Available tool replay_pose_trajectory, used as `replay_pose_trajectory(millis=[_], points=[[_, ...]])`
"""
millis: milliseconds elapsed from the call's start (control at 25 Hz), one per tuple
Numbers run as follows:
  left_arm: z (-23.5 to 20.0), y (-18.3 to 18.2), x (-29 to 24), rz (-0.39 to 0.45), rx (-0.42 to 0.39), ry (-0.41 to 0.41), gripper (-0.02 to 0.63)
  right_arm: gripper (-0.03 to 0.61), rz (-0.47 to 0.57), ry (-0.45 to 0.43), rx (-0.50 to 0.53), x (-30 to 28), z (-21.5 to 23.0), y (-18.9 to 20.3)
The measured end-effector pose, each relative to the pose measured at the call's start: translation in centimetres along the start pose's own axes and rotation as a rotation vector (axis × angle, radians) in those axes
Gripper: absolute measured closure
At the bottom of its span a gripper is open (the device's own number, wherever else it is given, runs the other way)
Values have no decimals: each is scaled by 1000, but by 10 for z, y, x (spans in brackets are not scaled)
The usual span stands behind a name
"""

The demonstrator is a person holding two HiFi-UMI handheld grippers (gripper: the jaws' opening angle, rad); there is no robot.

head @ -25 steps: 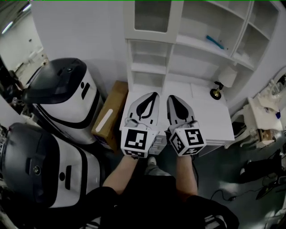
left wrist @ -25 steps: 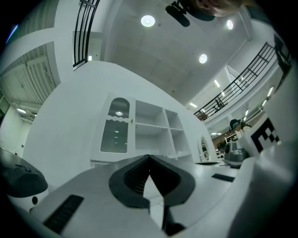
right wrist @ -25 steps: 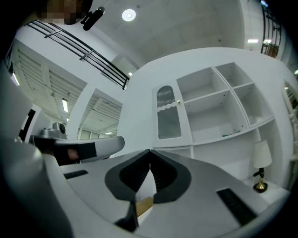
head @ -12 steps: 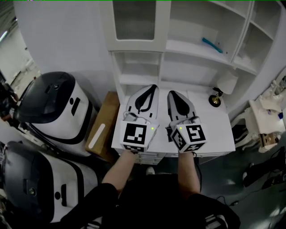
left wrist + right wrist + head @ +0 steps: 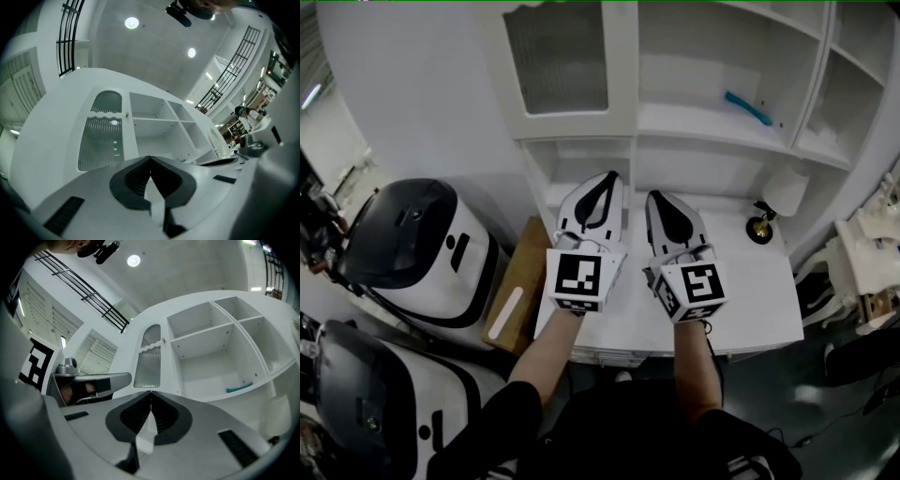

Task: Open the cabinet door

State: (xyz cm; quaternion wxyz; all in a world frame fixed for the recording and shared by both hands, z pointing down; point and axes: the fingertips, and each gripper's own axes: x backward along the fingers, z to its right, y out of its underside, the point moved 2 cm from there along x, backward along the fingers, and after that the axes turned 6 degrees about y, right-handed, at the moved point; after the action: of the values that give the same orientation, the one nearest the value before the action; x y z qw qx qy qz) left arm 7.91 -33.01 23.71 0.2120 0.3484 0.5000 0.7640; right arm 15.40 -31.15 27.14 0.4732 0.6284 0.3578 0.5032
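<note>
The cabinet door (image 5: 558, 61) is a white frame with ribbed glass, shut, at the top left of a white shelf unit. It also shows in the left gripper view as the cabinet door (image 5: 101, 136), with a small knob (image 5: 126, 114) on its right edge. In the right gripper view the door (image 5: 147, 357) and knob (image 5: 163, 340) stand above the jaws. My left gripper (image 5: 609, 176) and right gripper (image 5: 652, 195) hover side by side over the white desk top (image 5: 750, 300), below the door. Both are shut and hold nothing, left gripper (image 5: 150, 159) and right gripper (image 5: 151, 393).
Open shelves fill the unit's right side, one holding a teal object (image 5: 748, 108). A small lamp (image 5: 761, 228) stands on the desk at the right. A cardboard box (image 5: 516, 281) and two white-and-black machines (image 5: 422, 244) crowd the floor at the left.
The head view has tilted up, so the whole glass door now shows. Both grippers have risen slightly toward the shelves, still shut and side by side.
</note>
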Motion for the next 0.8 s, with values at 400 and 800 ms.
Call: replay_pose_trajectory(millis=[400,800], points=[[-30,-7,-48,29,-57,-38,603,558,31,-23,47,-45,32,0],[-45,-26,-80,105,-110,-55,603,558,68,-74,93,-74,38,-11]])
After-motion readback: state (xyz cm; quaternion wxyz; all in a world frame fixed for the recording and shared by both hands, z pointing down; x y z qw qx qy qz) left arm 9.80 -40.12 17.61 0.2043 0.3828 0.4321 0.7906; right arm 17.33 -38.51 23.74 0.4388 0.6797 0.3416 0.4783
